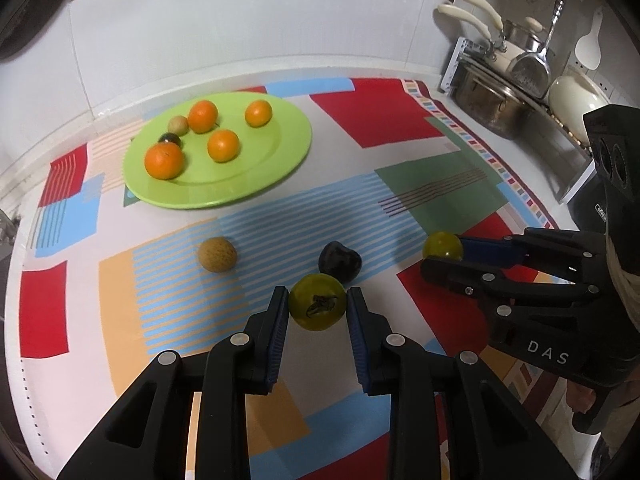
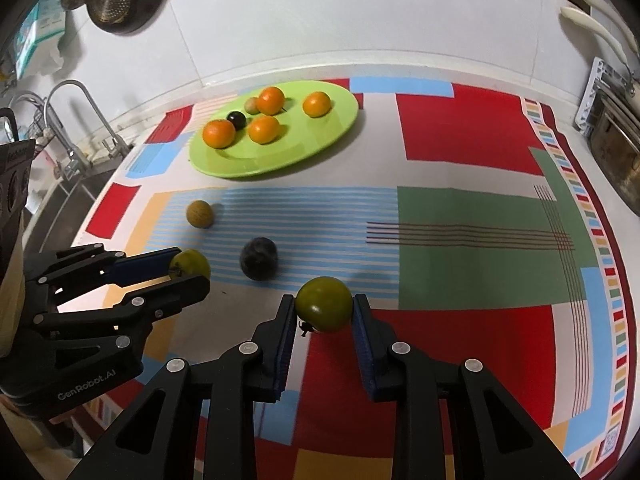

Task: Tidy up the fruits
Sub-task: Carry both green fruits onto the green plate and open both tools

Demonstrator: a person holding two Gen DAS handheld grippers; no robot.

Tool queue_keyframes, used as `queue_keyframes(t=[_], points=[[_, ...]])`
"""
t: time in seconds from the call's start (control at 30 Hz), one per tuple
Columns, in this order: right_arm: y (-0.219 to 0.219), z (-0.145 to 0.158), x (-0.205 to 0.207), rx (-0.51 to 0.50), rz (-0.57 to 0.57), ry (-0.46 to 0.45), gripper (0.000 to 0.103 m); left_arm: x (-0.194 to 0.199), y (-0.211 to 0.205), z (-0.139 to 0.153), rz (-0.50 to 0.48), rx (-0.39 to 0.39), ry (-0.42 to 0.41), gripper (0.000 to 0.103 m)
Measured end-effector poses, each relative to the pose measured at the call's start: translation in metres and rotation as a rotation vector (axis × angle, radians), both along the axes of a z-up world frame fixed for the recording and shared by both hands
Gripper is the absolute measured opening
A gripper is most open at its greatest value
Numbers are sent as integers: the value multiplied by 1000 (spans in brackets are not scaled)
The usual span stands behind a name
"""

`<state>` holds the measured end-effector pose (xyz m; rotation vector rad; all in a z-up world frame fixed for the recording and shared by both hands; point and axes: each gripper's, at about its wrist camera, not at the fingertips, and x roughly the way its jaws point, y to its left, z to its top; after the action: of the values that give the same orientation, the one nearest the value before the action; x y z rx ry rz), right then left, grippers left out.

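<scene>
Left gripper (image 1: 318,308) clamped on green fruit (image 1: 317,301) above patterned cloth (image 1: 400,184); right gripper (image 2: 324,312) clamped on second green fruit (image 2: 324,303). "DAS" legible on right gripper body, "GenRobot.AI" on left. Four oranges (image 1: 164,161) on green plate (image 1: 280,148) beyond; dark plum (image 1: 339,261), tan fruit (image 1: 217,254) on surface between.

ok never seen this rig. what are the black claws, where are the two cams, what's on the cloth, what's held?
The claws are hand-held two-finger grippers, one per hand of a person; no robot arm. Each carries a fisheye camera looking along its fingers, so each view shows its own gripper at the bottom and the other at the side. The left gripper is shut on a green fruit; the right gripper is shut on a second green fruit. On the patterned cloth a tan fruit and a dark fruit lie loose. The green plate holds four oranges plus two small fruits.
</scene>
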<state>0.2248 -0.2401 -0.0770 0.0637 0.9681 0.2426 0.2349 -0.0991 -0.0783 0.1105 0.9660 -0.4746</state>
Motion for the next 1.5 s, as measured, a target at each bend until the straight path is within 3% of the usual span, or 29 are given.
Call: queue_keyframes(t=[0.87, 1.5], points=[[33, 53, -5, 44, 23, -144, 29, -8, 31, 57, 5, -33, -155, 29], [41, 89, 30, 28, 14, -243, 29, 31, 43, 90, 34, -17, -267, 29]])
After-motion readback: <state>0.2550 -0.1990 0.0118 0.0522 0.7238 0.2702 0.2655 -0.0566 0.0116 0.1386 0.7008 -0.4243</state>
